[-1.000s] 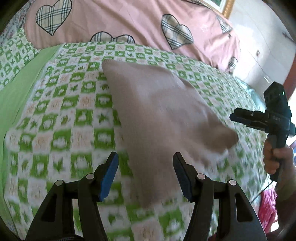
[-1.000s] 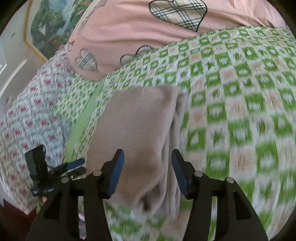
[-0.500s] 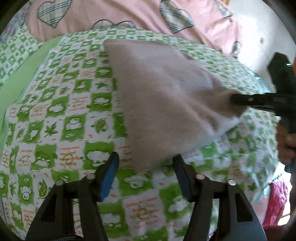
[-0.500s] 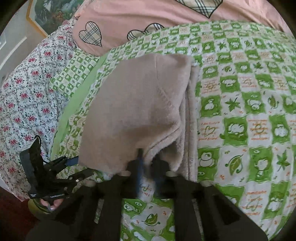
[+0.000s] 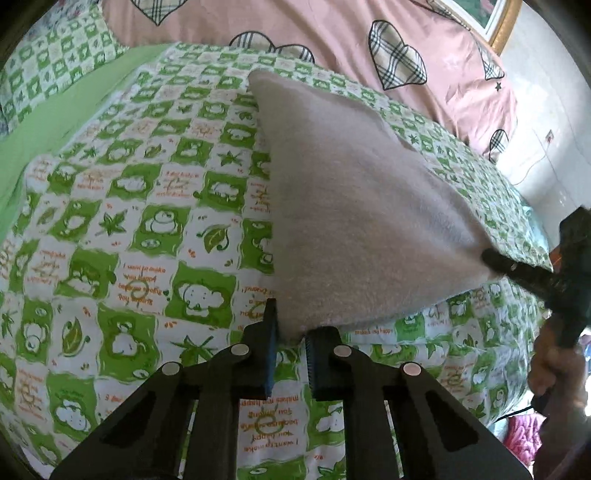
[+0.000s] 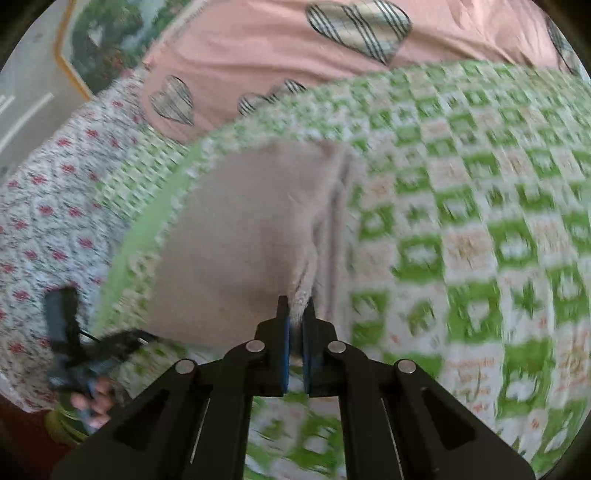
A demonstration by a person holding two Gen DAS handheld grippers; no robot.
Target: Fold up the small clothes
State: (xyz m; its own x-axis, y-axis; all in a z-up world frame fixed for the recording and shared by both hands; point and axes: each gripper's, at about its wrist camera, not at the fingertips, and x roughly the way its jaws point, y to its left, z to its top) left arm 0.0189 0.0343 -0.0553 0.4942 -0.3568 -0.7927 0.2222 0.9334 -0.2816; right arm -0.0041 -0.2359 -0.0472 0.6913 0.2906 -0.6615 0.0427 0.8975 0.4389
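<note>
I am pinching the beige cloth point(image 5: 354, 206) with left gripper point(image 5: 290, 334) | right gripper point(image 6: 295, 314) is pinching its other corner | a thin pinch may be slipping off.

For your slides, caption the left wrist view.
Both grippers, left and right, pinch corners of a beige cloth on a green-checked bedspread.

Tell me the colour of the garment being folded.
Plain beige garment, clearest in the left wrist view.

Green-and-white checked bedspread point(image 5: 140, 229), pink quilt with plaid hearts point(image 5: 332, 33), floral sheet point(image 6: 48, 206), gold-framed picture point(image 6: 99, 40)
</note>
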